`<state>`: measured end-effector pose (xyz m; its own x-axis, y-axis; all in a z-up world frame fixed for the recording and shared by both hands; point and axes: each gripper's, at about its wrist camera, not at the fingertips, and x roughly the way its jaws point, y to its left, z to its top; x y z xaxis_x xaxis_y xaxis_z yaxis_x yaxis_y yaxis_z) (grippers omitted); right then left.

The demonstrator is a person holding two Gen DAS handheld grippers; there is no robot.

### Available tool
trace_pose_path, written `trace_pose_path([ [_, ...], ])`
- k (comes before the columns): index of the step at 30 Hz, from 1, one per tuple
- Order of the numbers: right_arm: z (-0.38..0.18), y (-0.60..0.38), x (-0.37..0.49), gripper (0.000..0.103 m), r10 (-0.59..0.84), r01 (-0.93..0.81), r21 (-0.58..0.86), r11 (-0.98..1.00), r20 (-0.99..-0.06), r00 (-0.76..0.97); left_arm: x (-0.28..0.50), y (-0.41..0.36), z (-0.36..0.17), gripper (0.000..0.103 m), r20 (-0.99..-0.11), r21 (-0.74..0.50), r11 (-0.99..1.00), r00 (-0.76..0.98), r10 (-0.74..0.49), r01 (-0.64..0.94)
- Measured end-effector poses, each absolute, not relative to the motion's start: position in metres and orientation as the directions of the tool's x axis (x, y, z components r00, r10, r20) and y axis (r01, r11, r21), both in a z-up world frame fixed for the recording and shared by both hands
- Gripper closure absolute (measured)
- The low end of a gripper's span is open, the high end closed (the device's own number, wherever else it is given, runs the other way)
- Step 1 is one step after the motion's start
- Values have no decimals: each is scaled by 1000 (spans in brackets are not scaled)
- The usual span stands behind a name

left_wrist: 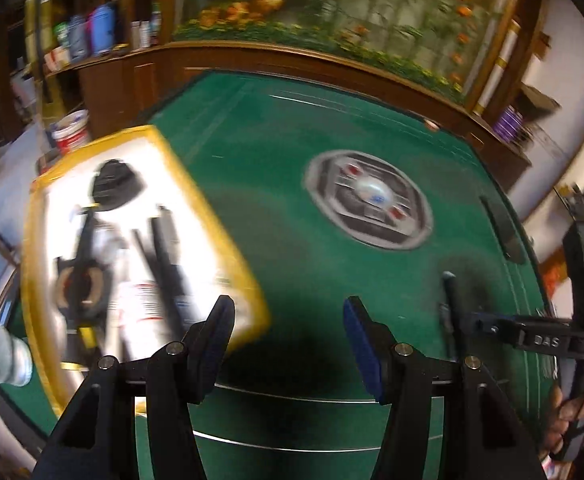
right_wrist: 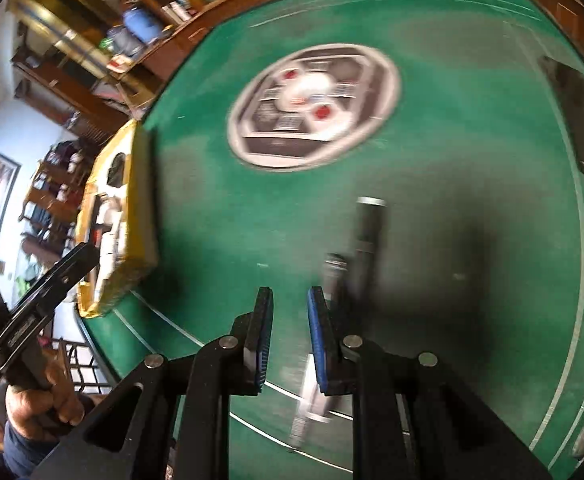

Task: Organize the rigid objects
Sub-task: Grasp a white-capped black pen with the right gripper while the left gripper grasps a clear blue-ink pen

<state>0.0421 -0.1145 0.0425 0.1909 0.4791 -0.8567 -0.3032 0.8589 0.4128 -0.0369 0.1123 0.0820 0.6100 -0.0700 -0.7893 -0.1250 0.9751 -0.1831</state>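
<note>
A: Green table [left_wrist: 292,120]; yellow-rimmed tray [left_wrist: 196,184] of tools overhangs its left edge.
B: Left gripper [left_wrist: 288,340] gapes, empty. Right gripper [right_wrist: 290,336] stands slightly parted, empty; dark cylinders [right_wrist: 366,232] lie just beyond.

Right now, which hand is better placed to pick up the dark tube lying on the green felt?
Right, probably. The right gripper points at the dark tube just beyond its fingertips, jaws slightly apart and empty. The left gripper is open beside the yellow-rimmed tray, farther from the tube.
</note>
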Motion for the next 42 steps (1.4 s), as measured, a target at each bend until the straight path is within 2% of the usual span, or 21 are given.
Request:
trace_pose_path([
  [9,25,-119,38,86,374,-364,292,885,-910,181,-33,46,71,43,-823,-189,982,542,-170,20],
  [15,21,-104,38,86,302,-446,182,876,-929,215,-38,24,62,43,-842,-201,977,499,-206,64],
  [20,20,-122,38,89,237,-443,115,889,-944,231,-38,6,59,43,-847,-218,971,475,-237,94],
  [30,20,-170,26,89,269,-382,168,909,-936,229,-25,-28,48,44,-865,-255,960,416,-280,117],
  [42,20,-187,22,89,330,-380,238,894,-923,198,-12,-53,22,43,-905,-139,987,393,-162,85],
])
